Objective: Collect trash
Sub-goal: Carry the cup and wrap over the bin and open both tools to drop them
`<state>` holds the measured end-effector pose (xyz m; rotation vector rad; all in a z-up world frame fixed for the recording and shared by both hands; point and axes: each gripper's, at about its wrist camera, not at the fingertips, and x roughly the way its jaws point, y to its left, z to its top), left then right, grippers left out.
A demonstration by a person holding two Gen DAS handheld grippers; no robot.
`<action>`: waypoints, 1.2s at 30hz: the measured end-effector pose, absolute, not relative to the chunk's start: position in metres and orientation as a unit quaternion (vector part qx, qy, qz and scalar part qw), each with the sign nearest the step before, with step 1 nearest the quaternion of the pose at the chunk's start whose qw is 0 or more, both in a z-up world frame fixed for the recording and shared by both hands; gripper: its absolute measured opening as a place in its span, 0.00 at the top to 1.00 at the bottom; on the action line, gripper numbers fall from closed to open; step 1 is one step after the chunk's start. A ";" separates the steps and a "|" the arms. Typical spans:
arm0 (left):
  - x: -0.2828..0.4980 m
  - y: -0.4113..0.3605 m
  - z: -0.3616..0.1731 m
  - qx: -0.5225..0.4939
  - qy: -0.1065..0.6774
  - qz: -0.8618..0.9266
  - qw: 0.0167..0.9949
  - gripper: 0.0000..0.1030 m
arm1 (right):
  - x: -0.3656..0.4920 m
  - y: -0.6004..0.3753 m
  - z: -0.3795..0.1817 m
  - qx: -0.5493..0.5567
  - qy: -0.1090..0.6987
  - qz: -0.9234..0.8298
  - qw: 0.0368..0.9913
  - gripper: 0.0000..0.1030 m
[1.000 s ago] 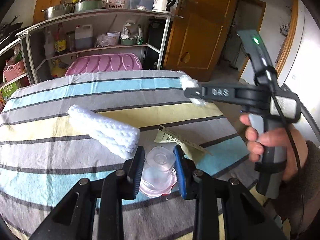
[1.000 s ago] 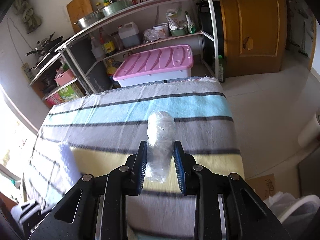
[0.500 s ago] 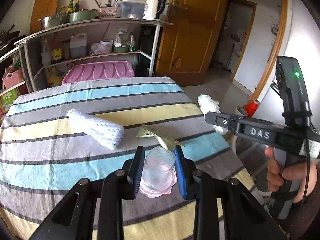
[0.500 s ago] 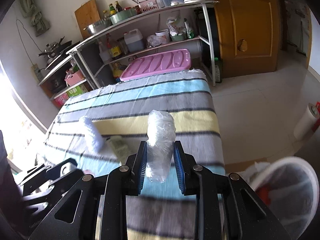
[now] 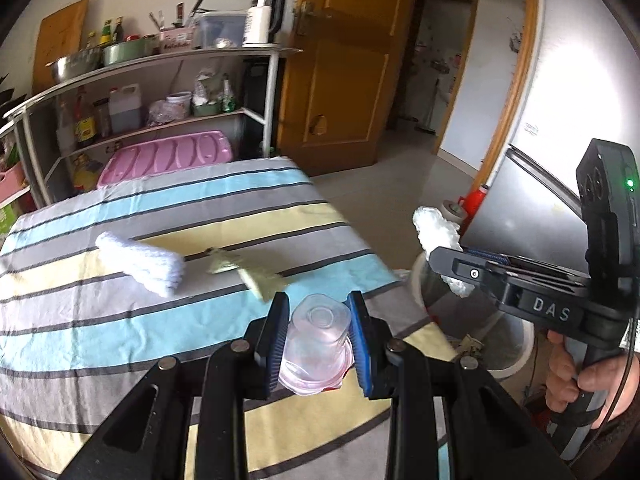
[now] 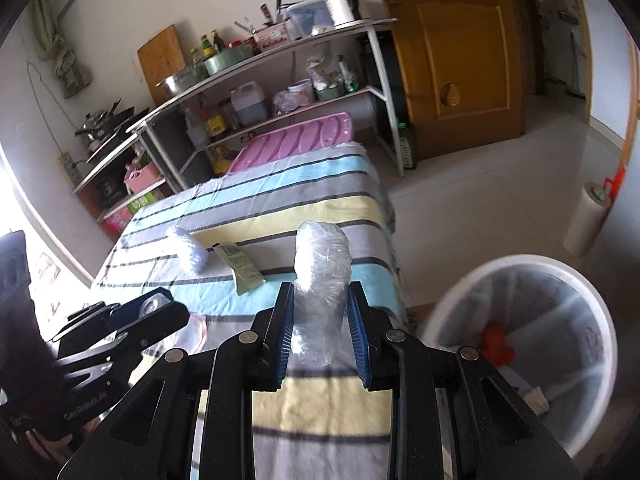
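Note:
My left gripper (image 5: 319, 328) is shut on a clear plastic cup (image 5: 318, 342), held bottom-up above the striped tablecloth (image 5: 120, 320) near its right edge. My right gripper (image 6: 320, 322) is shut on a crumpled wad of clear plastic wrap (image 6: 322, 276); the left wrist view shows the same wad (image 5: 436, 232) sticking out of that gripper beyond the table's edge. A white bin (image 6: 448, 312) lined with a bag stands on the floor to the right of the table, with red scraps inside. A flat yellowish wrapper (image 6: 242, 266) lies on the cloth.
A rolled white towel (image 5: 140, 266) lies on the cloth left of the wrapper. Behind the table stand a metal shelf rack (image 5: 160, 80) full of bottles and bowls, a pink-lidded box (image 5: 168, 156) and a wooden door (image 5: 344, 64). A paper roll (image 6: 588, 216) stands on the floor.
Both grippers have carried their loads to the right, off toward the table's edge. The right one now hangs near the white bin, which has come fully into its view.

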<state>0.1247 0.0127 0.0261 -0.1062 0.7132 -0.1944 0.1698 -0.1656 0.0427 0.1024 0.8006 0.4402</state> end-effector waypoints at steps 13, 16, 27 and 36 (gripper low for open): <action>0.138 -0.071 0.043 -0.005 0.334 -0.166 0.928 0.70 | 0.148 -0.252 0.053 0.077 0.374 0.142 0.913 0.74; 0.140 -0.094 0.042 0.006 0.336 -0.182 0.924 0.70 | 0.145 -0.274 0.051 0.083 0.375 0.122 0.915 0.74; 0.155 -0.158 0.019 0.031 0.368 -0.222 0.902 0.70 | 0.144 -0.325 0.023 0.095 0.407 0.067 0.906 0.74; 0.165 -0.185 0.003 0.051 0.384 -0.225 0.894 0.70 | 0.156 -0.347 -0.009 0.095 0.441 0.038 0.892 0.73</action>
